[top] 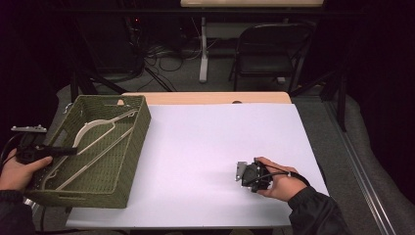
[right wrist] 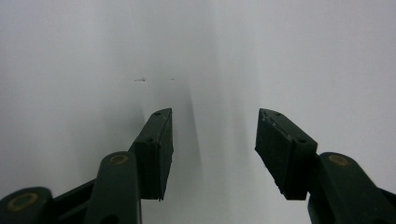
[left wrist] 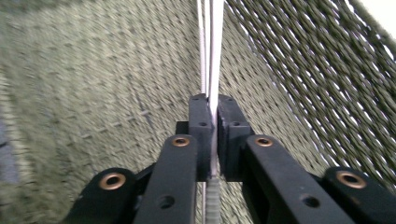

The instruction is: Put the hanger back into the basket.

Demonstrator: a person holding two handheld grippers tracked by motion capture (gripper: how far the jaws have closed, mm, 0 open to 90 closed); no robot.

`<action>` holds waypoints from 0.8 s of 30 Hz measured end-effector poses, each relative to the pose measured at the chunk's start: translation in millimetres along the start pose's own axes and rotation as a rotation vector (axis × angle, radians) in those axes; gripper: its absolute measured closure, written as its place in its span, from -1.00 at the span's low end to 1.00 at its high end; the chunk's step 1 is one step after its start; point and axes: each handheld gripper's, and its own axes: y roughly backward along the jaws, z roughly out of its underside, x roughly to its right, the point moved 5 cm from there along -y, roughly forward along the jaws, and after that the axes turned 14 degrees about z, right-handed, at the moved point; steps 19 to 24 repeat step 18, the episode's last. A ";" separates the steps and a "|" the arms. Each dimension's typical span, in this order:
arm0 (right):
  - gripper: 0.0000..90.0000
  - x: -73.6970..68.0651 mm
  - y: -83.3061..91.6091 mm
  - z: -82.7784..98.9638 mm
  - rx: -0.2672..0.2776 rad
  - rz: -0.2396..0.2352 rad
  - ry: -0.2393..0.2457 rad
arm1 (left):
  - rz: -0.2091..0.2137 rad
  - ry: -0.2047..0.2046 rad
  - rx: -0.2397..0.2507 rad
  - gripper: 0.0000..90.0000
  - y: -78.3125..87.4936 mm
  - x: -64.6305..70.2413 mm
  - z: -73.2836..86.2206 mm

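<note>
L fingers [left wrist: 211,140] nearly closed, pinching thin white hanger [top: 100,142] wire, inside green wicker basket [top: 134,147] at surface left edge. R fingers [right wrist: 215,149] wide open, empty, over bare white surface [top: 205,147].

We are looking at what seems to be a lab or recording room rather than a home. A white sheet [top: 220,161] is covering a wooden table [top: 205,97] that is standing on grey carpet [top: 191,73]. Black curtains [top: 381,73] are closing off the sides and keeping the surroundings dark. Behind the table, loose cables [top: 161,54] are trailing over the floor, a black folding chair [top: 271,51] is standing unused, and the white leg of another table [top: 203,49] is rising beside it.
</note>
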 end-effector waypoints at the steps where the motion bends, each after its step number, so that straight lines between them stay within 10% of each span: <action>1: 0.04 0.2 0.4 0.3 -0.003 0.001 0.001 | -0.008 0.004 0.029 0.73 4.6 0.7 -2.5; 11: -0.02 1.3 2.4 0.2 0.019 0.010 -0.013 | -0.158 -0.036 0.031 0.26 21.8 17.1 -5.3; 24: -0.16 1.9 7.8 6.2 0.055 0.001 -0.085 | -0.173 -0.056 0.063 -0.03 23.0 40.8 -1.3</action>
